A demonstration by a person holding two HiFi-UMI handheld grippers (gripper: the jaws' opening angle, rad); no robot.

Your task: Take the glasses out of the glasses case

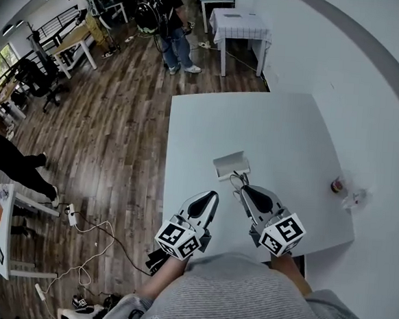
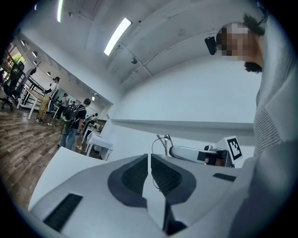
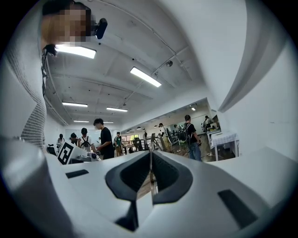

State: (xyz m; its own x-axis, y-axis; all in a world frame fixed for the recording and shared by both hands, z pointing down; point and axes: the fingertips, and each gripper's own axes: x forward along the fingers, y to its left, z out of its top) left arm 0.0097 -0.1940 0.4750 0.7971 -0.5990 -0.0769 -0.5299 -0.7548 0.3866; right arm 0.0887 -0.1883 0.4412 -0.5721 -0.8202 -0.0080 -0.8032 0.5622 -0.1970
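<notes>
A white worktop fills the middle of the head view, set against a white wall on its right and far sides. A pale glasses case lies on it towards the near edge. Just in front of the case, the right gripper has its fingers pressed together on the thin wire frame of the glasses, which are out of the case. The left gripper is beside it with nothing in it, its fingers closed to a narrow slit. Near the worktop's right edge stand a small brown-topped thing and a clear one, too small to identify. Left of the worktop is a dark wood plank floor with loose cables. Further back there is a small white table, and a person with a backpack stands near it.
</notes>
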